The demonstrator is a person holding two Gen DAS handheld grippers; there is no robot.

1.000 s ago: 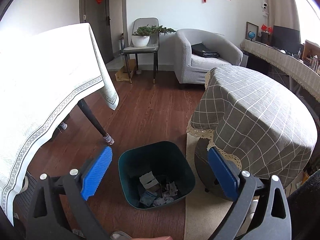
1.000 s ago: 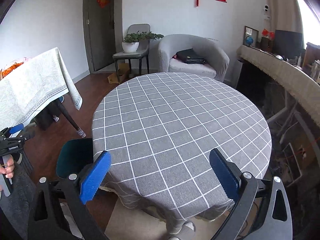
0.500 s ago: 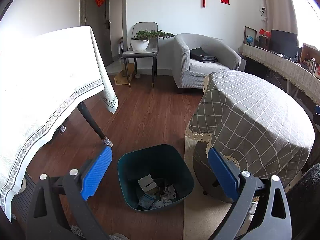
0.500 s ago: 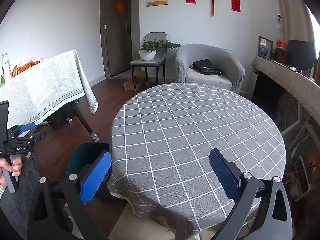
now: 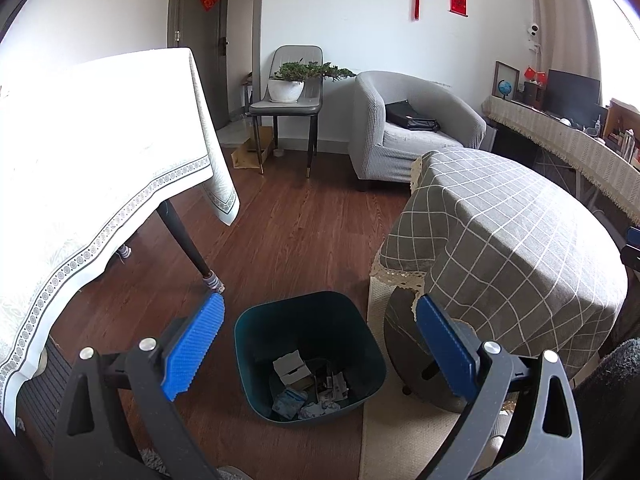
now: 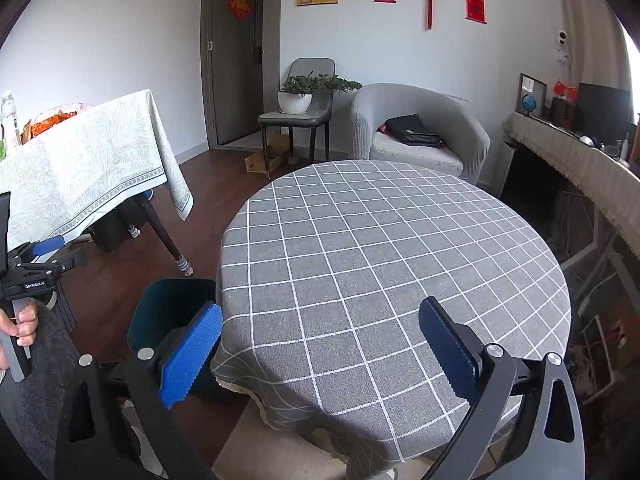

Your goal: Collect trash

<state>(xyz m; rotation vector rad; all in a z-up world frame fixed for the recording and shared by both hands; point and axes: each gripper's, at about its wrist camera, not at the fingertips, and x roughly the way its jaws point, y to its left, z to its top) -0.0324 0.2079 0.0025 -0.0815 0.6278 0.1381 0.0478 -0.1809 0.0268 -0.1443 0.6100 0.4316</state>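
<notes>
A dark teal trash bin stands on the wood floor beside the round table; it holds a small white box and several crumpled wrappers. My left gripper is open and empty, held above and in front of the bin. The bin's rim also shows in the right wrist view, left of the table. My right gripper is open and empty above the near edge of the round table with the grey checked cloth. The left gripper also shows at the left edge of the right wrist view.
A table with a pale patterned cloth stands to the left, its dark leg near the bin. A grey armchair and a chair with a potted plant stand at the back wall. A beige rug lies under the round table.
Both grippers have risen and tilted up slightly, so more of the back wall shows. Both stay open and empty. The bin has not moved.
</notes>
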